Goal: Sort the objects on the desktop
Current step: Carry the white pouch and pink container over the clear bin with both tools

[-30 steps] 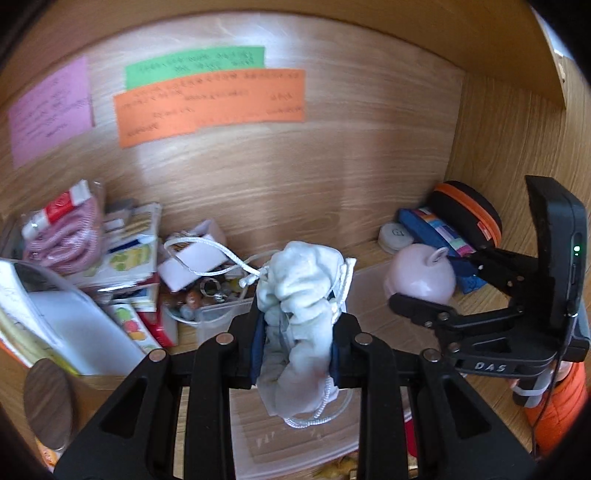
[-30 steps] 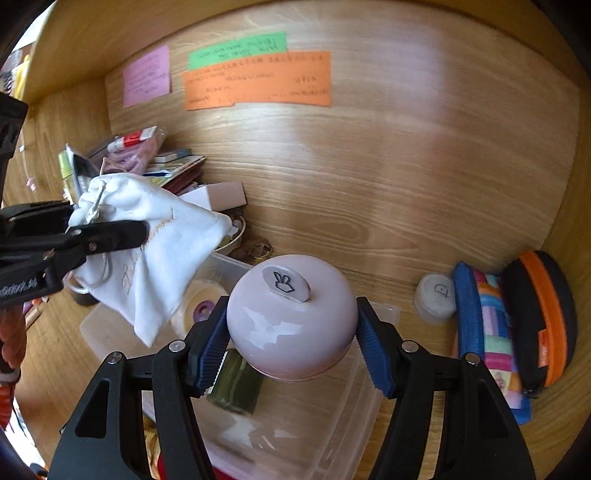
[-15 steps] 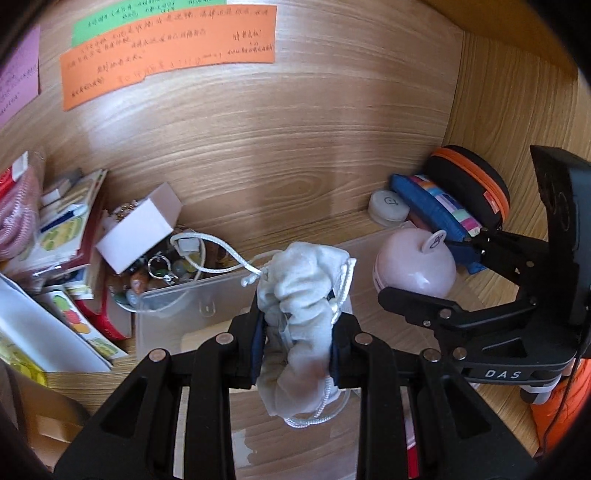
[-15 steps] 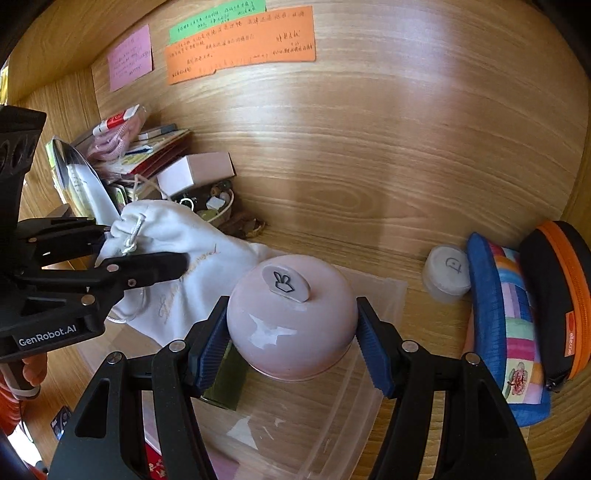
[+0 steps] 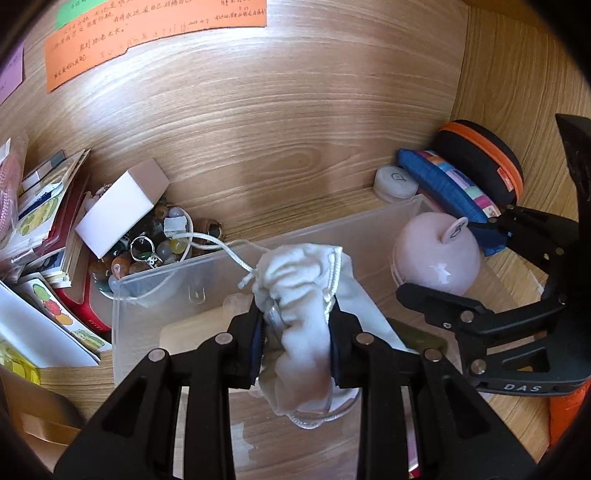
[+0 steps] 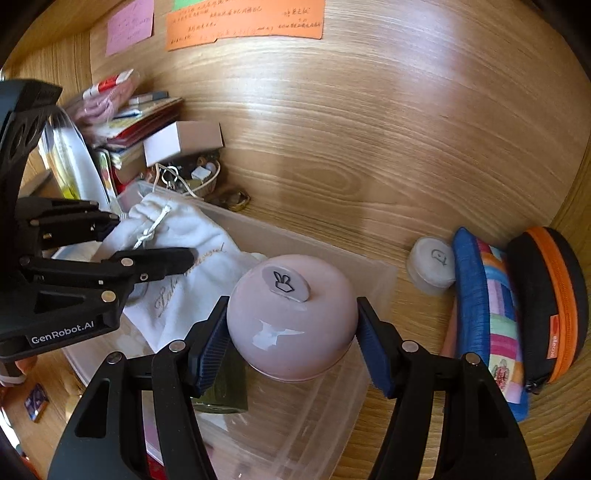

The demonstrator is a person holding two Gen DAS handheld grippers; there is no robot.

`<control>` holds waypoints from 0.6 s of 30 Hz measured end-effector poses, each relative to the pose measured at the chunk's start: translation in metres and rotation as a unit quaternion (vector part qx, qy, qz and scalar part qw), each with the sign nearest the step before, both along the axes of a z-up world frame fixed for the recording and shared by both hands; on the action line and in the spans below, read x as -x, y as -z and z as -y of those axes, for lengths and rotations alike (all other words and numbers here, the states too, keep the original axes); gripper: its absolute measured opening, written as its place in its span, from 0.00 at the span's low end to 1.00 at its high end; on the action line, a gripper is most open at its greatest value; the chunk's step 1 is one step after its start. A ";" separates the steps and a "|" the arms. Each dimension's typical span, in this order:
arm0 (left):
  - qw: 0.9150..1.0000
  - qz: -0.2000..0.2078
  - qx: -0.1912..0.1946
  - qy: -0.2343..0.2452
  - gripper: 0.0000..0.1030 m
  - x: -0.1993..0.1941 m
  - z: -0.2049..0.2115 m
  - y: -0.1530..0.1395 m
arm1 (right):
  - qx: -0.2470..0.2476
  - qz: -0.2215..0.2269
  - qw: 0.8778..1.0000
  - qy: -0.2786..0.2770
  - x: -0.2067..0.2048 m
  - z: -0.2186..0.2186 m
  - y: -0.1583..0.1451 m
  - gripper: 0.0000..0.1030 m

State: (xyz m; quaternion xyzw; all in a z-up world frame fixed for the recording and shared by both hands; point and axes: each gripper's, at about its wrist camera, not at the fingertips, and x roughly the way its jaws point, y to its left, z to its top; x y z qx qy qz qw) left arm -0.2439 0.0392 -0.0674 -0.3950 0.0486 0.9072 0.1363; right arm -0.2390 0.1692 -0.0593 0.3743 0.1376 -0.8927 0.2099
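My left gripper point(image 5: 295, 332) is shut on a white drawstring pouch point(image 5: 301, 291) and holds it just over the clear plastic bin point(image 5: 147, 291). The pouch point(image 6: 184, 266) hangs into the bin point(image 6: 369, 273) in the right wrist view, where the left gripper point(image 6: 155, 240) also shows. My right gripper point(image 6: 291, 332) is shut on a round pink apple-shaped container point(image 6: 291, 325) above the bin's right end. That container point(image 5: 436, 254) and the right gripper point(image 5: 450, 269) show in the left wrist view too.
A bowl of beads and rings point(image 5: 147, 251) with a white box point(image 5: 122, 206) sits behind the bin at left, beside stacked books point(image 5: 48, 206). A white round case point(image 6: 432, 266), a blue striped pouch point(image 6: 487, 314) and a black-orange case point(image 6: 546, 295) stand at right. Wooden back wall with sticky notes point(image 6: 243, 22).
Both grippers have moved forward and down toward the bin. The pouch has come lower, into the bin's opening. The pink container sits closer over the bin's right end.
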 end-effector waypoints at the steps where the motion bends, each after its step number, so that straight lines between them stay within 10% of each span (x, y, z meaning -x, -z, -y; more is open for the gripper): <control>1: 1.000 -0.002 0.005 -0.002 0.28 0.001 -0.003 0.001 | -0.001 0.001 1.000 0.000 0.000 0.000 0.001 0.59; 18: 0.998 -0.023 0.051 -0.007 0.37 -0.003 -0.018 0.005 | -0.037 0.000 0.999 -0.020 -0.007 0.011 0.018 0.60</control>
